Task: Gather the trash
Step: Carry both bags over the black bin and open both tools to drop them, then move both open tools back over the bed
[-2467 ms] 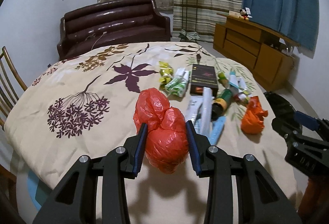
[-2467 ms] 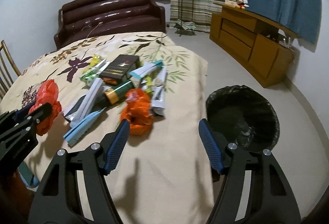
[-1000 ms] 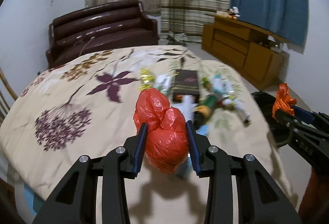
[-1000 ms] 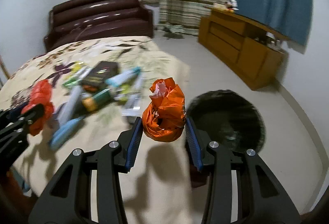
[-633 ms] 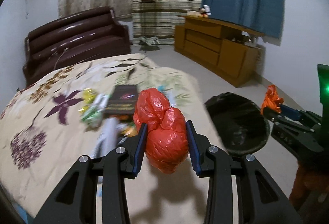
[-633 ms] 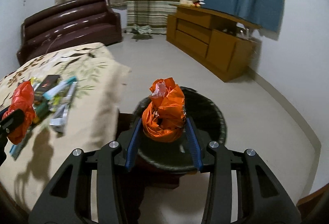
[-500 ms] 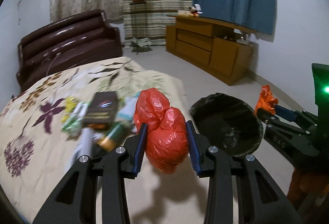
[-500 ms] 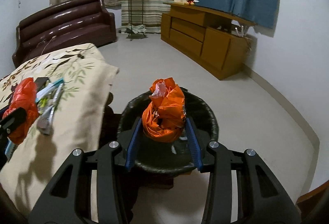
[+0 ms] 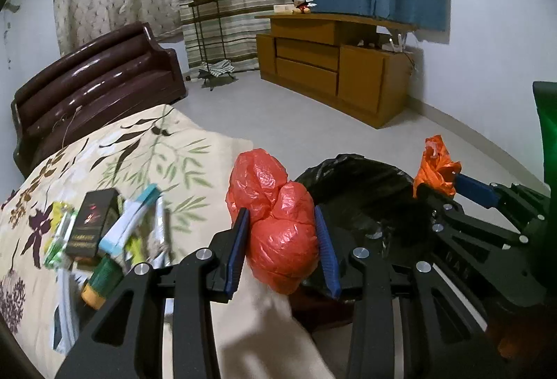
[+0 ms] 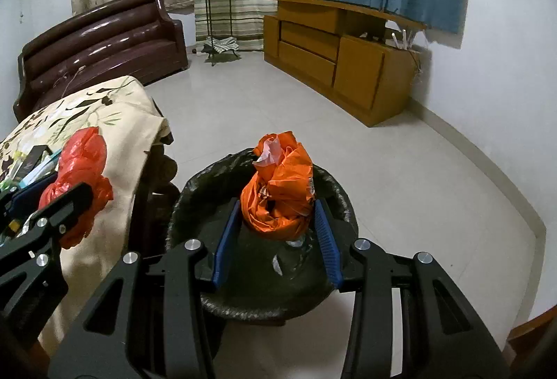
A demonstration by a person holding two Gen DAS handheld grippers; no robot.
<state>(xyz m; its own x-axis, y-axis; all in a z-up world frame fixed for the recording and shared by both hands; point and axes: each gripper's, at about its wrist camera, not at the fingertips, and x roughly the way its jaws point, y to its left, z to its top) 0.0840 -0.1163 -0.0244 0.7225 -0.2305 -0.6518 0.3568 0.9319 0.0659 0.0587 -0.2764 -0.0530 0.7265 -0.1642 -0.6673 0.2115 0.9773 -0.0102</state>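
My left gripper [image 9: 282, 252] is shut on a crumpled red plastic bag [image 9: 275, 215], held over the table's right edge, beside the bin. My right gripper [image 10: 276, 241] is shut on a crumpled orange plastic bag [image 10: 280, 194] and hangs right above the open mouth of a round bin lined with a black bag [image 10: 209, 191]. The left wrist view shows the same bin [image 9: 351, 177] just past the red bag, with the orange bag [image 9: 435, 166] at its far right. The right wrist view catches the red bag [image 10: 78, 170] at the left.
The table with a floral cloth [image 9: 146, 149] holds several pieces of trash: a dark box [image 9: 92, 222], tubes and wrappers [image 9: 128, 225]. A brown sofa [image 9: 94, 86] stands behind it, a wooden sideboard [image 10: 334, 58] along the right wall. Pale tiled floor [image 10: 417, 187] surrounds the bin.
Both grippers have swung right, off the table toward the bin. The right one, open 2.5 s ago, closed on the orange bag and now holds it over the bin. The red bag stays gripped.
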